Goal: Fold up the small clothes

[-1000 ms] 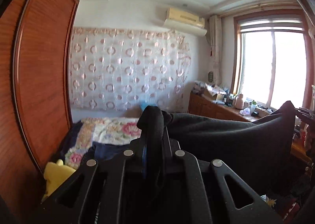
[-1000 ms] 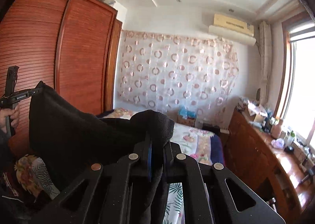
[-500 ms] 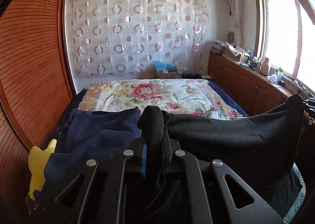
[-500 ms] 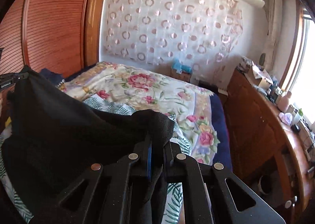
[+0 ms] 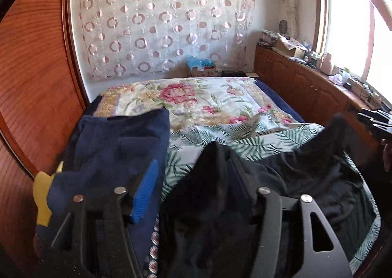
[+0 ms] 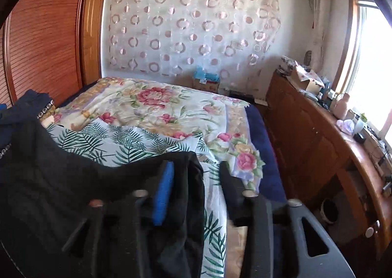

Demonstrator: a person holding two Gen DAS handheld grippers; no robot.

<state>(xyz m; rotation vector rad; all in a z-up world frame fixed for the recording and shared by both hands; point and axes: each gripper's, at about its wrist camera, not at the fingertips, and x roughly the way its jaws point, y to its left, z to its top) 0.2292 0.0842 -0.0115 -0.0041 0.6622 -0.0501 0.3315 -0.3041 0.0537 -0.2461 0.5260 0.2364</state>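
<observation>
Black garment [image 5: 306, 180] lies spread on bed [image 5: 220, 97], over fern-print cover, near front edge. Long axis runs side to side, from left hand-held gripper [image 5: 193, 180] toward right hand-held gripper [image 6: 196, 180].

Both hand-held grippers spread wide; cloth corner drapes loose between fingers, not pinched (just let go, I judge).

Progress: garment laid out, wrinkled, no fold visible yet. Smoothing and all folds remain. Navy garment [image 5: 117, 145] waits beside, on left.

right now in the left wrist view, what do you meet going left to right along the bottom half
wardrobe → yellow cloth → navy garment → leaf-print sheet → black garment → cabinet
</observation>
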